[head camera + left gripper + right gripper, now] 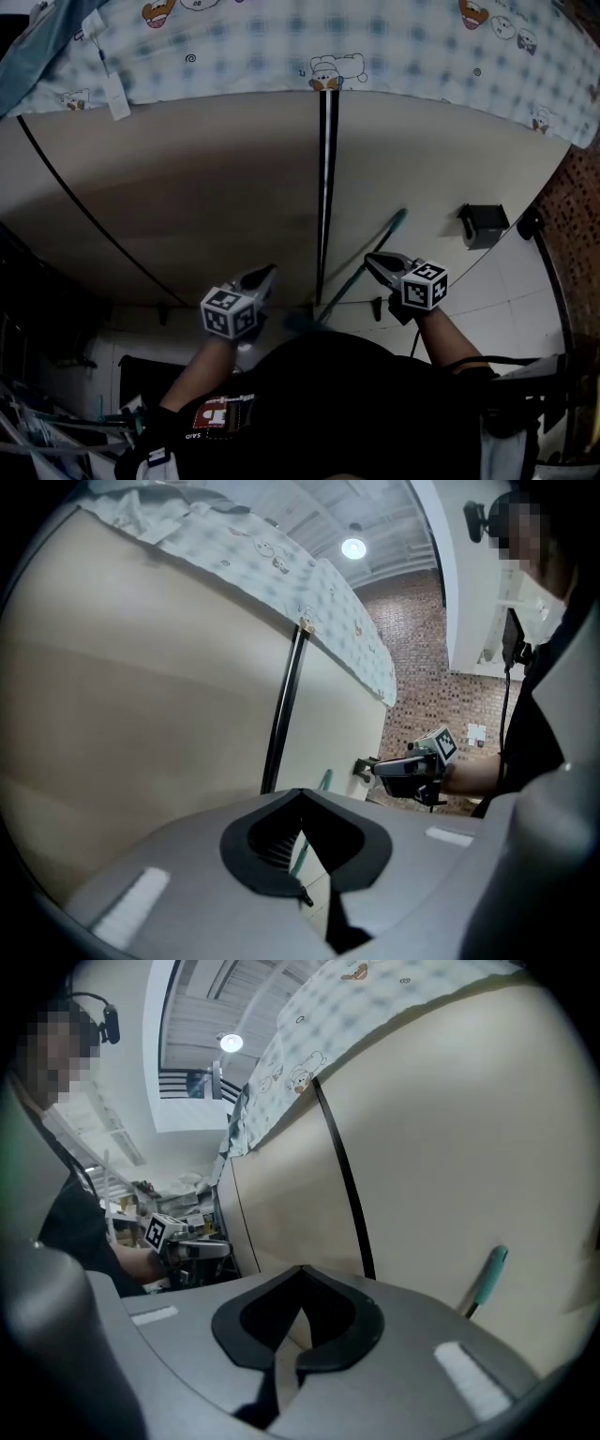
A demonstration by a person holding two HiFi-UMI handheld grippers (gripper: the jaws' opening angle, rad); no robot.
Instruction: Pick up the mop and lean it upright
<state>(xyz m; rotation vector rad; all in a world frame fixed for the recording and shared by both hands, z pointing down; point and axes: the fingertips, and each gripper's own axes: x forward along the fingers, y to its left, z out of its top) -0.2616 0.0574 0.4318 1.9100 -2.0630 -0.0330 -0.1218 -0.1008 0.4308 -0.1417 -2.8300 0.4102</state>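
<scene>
Mop [395, 223] leans on wall [187, 197], 1 o'clock of right gripper [369, 256]; left gripper [270, 270] and right both clenched, empty; leaning looks done; next, back clear.

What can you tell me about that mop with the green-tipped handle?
The mop shows as a thin, dark pole that looks like metal, capped by a teal grip that may be plastic or rubber. It stands tilted, with its top against the beige wall. Its lower end is hidden behind the person, so the head can't be seen. Neither the left gripper nor the right gripper holds it; both are shut and empty.
</scene>
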